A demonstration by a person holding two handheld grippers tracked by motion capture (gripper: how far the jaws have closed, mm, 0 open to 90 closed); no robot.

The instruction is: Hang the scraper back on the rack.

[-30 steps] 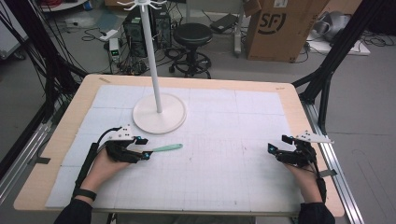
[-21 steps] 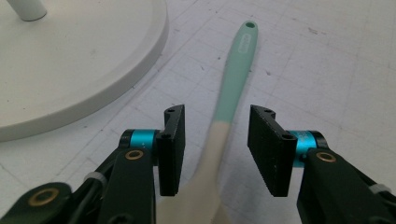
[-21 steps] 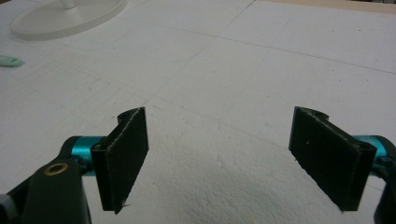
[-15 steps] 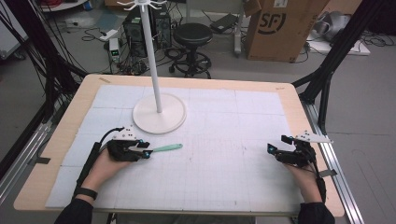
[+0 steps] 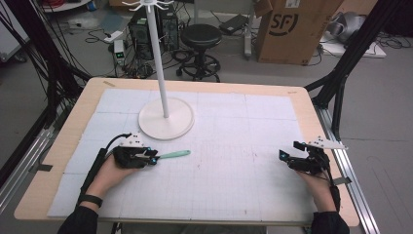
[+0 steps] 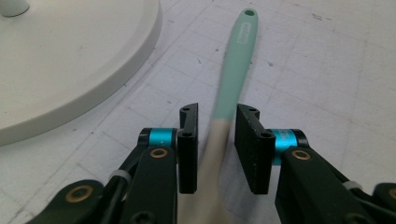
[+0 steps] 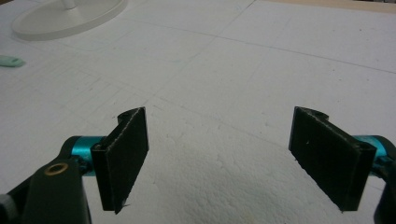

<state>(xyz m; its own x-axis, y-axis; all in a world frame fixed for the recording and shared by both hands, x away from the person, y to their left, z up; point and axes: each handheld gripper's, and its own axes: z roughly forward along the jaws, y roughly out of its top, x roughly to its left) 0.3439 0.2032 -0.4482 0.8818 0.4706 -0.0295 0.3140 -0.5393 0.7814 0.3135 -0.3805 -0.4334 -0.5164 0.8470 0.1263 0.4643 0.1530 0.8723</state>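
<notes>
High view: left hand-held gripper (image 5: 155, 159) at the mint-handled utensil (image 5: 174, 154) lying on the white surface (image 5: 234, 146), just beside the stand's round base (image 5: 166, 118); right hand-held gripper (image 5: 285, 157) well apart. Left gripper view: jaws, just closing, flank the utensil (image 6: 232, 77), narrow gaps visible. Right gripper view: jaws wide apart, empty.

i'm at a light wooden table (image 5: 63, 146) covered by a white gridded mat (image 5: 243, 146), with black frame struts (image 5: 341, 78) rising at both sides. beyond it on the grey floor (image 5: 380, 97) stand a black round stool (image 5: 200, 36), a brown cardboard box (image 5: 287, 29) and a dark computer tower (image 5: 141, 29). loose cables (image 5: 29, 63) trail across the floor at the left, under even indoor light.
</notes>
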